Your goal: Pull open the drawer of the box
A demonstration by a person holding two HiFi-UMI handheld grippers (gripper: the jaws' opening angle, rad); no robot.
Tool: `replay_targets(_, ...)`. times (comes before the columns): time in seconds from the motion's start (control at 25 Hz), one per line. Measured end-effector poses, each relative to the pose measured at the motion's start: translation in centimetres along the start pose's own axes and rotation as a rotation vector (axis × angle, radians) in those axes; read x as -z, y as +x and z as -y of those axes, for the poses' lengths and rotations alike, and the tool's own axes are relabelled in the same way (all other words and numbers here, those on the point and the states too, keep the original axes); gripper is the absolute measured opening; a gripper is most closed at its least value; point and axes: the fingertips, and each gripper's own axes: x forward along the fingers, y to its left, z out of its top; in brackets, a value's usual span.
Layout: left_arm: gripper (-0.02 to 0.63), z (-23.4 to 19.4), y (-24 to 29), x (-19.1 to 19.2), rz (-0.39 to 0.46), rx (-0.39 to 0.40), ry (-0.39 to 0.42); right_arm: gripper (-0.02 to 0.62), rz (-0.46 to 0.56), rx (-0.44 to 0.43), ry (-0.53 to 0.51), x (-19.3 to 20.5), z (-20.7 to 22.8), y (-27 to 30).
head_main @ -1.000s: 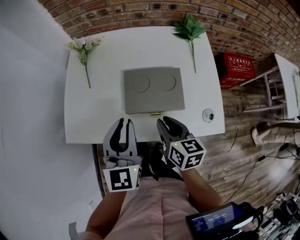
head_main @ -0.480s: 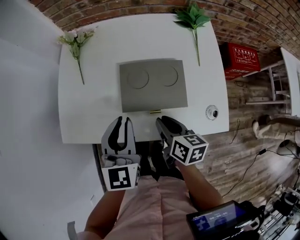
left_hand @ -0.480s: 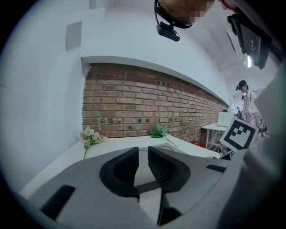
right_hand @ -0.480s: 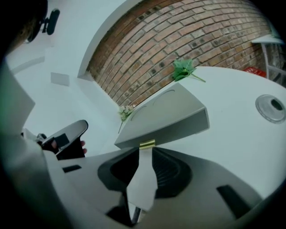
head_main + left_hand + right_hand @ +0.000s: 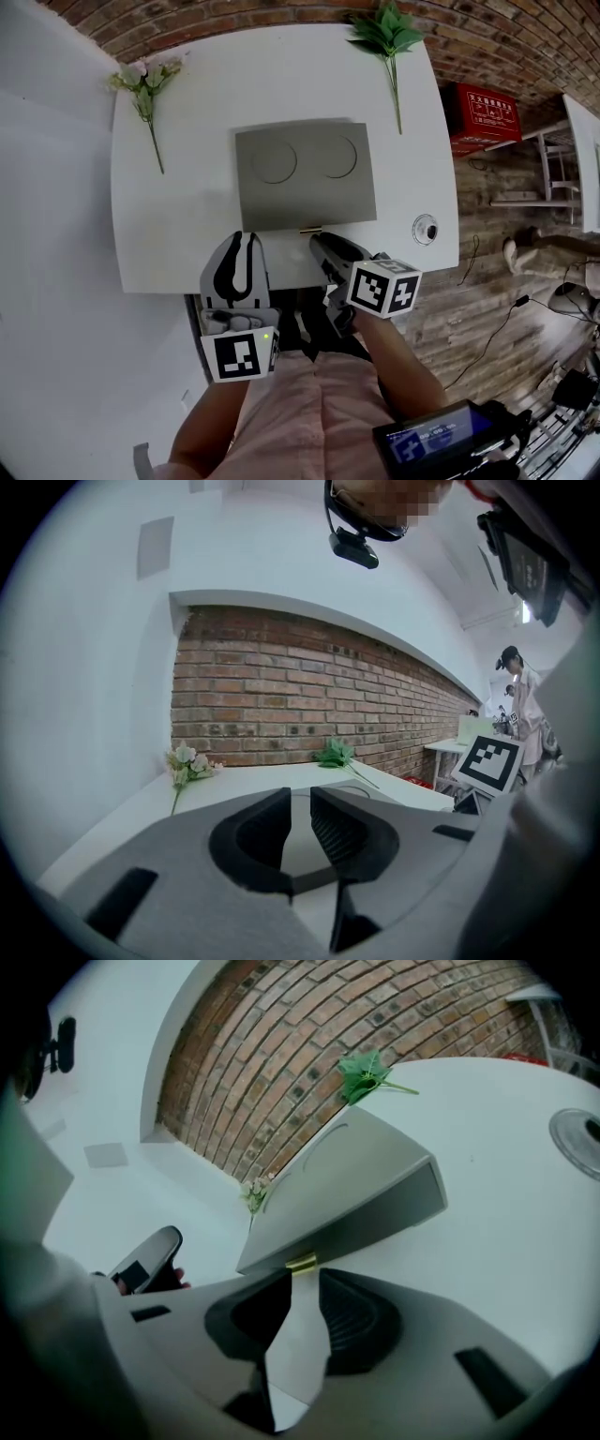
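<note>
Lower centre, the right tongs (image 5: 302,1281) are gaping just short of the box's (image 5: 305,178) gold handle (image 5: 301,1262); the left tongs (image 5: 298,803) are hanging apart, empty.

Looks like a lab or test studio, not anyone's home. There's a bare white table (image 5: 187,234) pushed up against a brick wall (image 5: 525,37) on the far side. The plank floor (image 5: 478,281) on the right has loose cables (image 5: 469,361) trailing over it, with a red crate (image 5: 483,117) by the wall and a screened gadget (image 5: 441,441) near right.
</note>
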Motion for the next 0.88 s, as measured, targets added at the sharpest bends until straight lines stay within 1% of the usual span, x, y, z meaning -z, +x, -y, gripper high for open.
replay_targets(0.4,0.067,-0.6,0.8,-0.1,-0.008,-0.001,-0.006,0.115,-0.048,-0.061,0.065,-0.6,-0.4,1.1)
replay_targets(0.68,0.067,-1.0,1.3,-0.3,-0.012,-0.006,0.0,0.074,-0.076,-0.093,0.116,-0.5,-0.2,1.2)
replay_targets(0.88,0.067,-0.9,1.3,-0.3,-0.015,-0.006,0.007,0.066,-0.085,-0.106,0.13,-0.4,-0.2,1.2)
